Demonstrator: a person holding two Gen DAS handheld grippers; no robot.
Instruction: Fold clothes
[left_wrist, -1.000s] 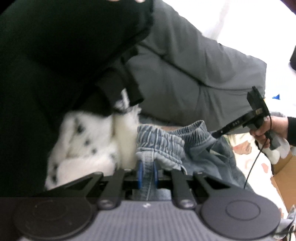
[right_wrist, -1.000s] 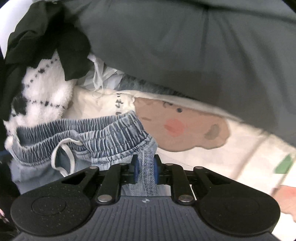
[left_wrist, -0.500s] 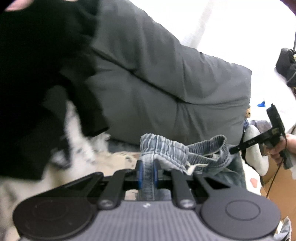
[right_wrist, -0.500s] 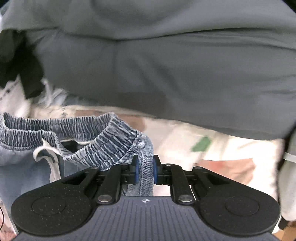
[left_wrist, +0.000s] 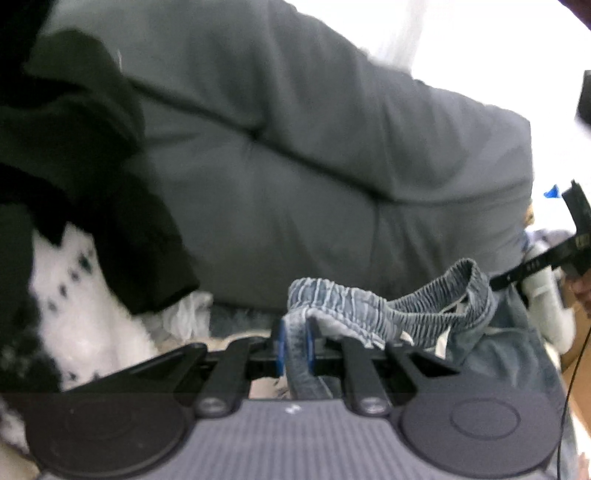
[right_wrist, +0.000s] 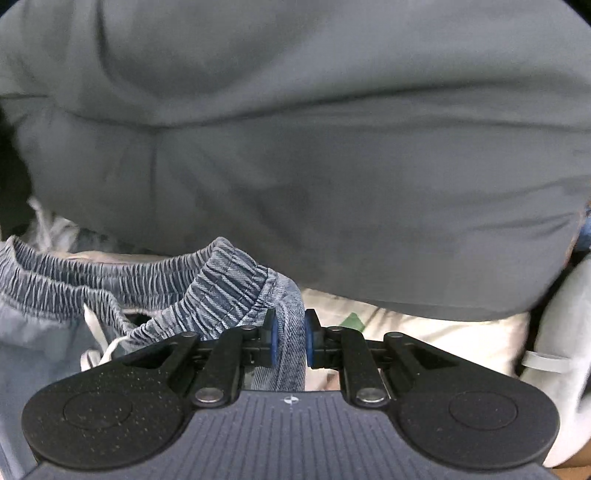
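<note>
Denim shorts gripped at both ends of the waistband.
Left gripper and right gripper each pinched tight on denim, stretched before the grey cushion.

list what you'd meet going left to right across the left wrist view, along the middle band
black garment → white spotted fleece → left gripper shut on the denim shorts → right gripper pinching the waistband's far end
</note>
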